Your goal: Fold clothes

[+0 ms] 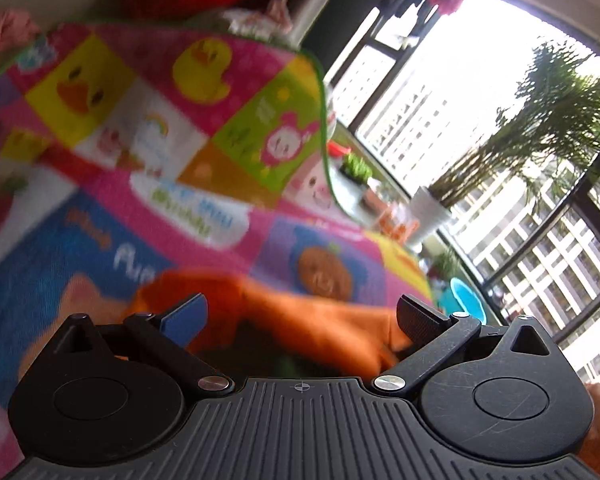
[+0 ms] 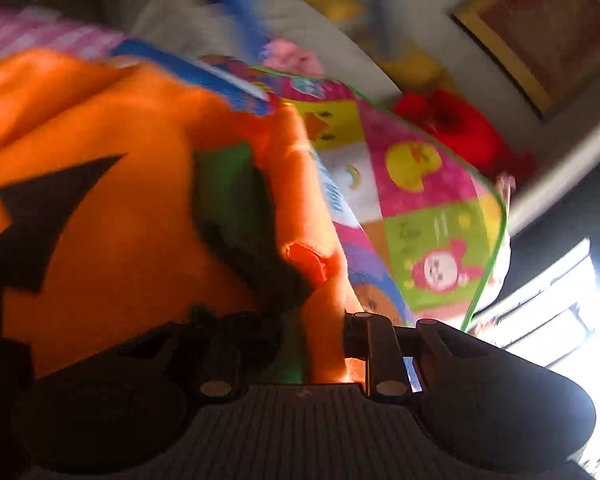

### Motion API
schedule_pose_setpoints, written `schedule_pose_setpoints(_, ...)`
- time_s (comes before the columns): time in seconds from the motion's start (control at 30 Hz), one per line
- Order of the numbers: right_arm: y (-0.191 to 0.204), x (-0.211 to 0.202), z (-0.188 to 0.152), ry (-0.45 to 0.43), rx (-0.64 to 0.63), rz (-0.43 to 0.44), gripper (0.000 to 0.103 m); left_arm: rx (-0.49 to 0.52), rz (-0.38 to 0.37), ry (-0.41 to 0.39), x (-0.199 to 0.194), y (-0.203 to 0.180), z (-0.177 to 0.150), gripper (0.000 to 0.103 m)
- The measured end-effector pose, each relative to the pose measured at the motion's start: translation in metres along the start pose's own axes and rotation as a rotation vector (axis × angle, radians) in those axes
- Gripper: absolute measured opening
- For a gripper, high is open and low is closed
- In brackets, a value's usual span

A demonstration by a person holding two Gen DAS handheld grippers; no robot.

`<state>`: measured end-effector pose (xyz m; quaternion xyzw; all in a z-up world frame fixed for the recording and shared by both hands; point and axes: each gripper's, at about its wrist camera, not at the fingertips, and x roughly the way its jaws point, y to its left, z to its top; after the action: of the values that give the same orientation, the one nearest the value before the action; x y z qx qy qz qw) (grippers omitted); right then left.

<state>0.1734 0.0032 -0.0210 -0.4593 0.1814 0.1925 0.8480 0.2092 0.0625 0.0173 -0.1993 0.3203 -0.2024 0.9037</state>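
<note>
Your right gripper (image 2: 320, 344) is pinching a bunched orange fold of the pumpkin costume (image 2: 112, 208). The grip looks thin, so a fast swing could let the fleece slip out and collapse the fold. Your left gripper (image 1: 300, 316) is spread wide, holding nothing, with orange cloth just beyond its fingertips; closing blind might catch 2 layers. The costume is orange fleece with black jack-o'-lantern cutouts and a green patch, rumpled, lying on the cartoon play mat (image 1: 204, 128). Both views are motion-blurred.
</note>
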Motion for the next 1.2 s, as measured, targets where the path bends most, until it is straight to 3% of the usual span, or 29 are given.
schedule_pose_setpoints(0.2,-0.046,-0.038,-0.01,0.009,0.246,0.185,0.023,0.126,0.179,0.159,0.048,-0.005,-0.025,0.103)
schedule_pose_setpoints(0.3,-0.07,-0.057,-0.015,0.011,0.371,0.277,0.033,0.143,0.199,0.188,0.05,-0.002,-0.035,0.103)
schedule_pose_setpoints(0.4,-0.117,-0.077,-0.024,-0.061,0.543,0.356,0.046,0.16,0.22,0.217,0.053,0.0,-0.045,0.103)
schedule_pose_setpoints(0.53,-0.152,-0.061,-0.031,-0.068,0.719,0.311,0.052,0.182,0.248,0.256,0.056,0.004,-0.059,0.103)
schedule_pose_setpoints(0.73,-0.097,-0.001,-0.049,0.175,0.538,0.319,0.055,0.164,0.24,0.263,0.055,0.005,-0.058,0.103)
schedule_pose_setpoints(0.9,-0.094,-0.001,-0.048,0.17,0.527,0.294,0.059,0.137,0.222,0.261,0.054,0.007,-0.056,0.103)
schedule_pose_setpoints(1.13,-0.09,-0.001,-0.046,0.163,0.512,0.258,0.059,-0.135,-0.018,0.211,0.025,0.028,-0.031,0.102)
schedule_pose_setpoints(1.2,-0.089,-0.001,-0.046,0.161,0.508,0.248,0.059,-0.155,-0.042,0.223,0.034,0.027,-0.031,0.094)
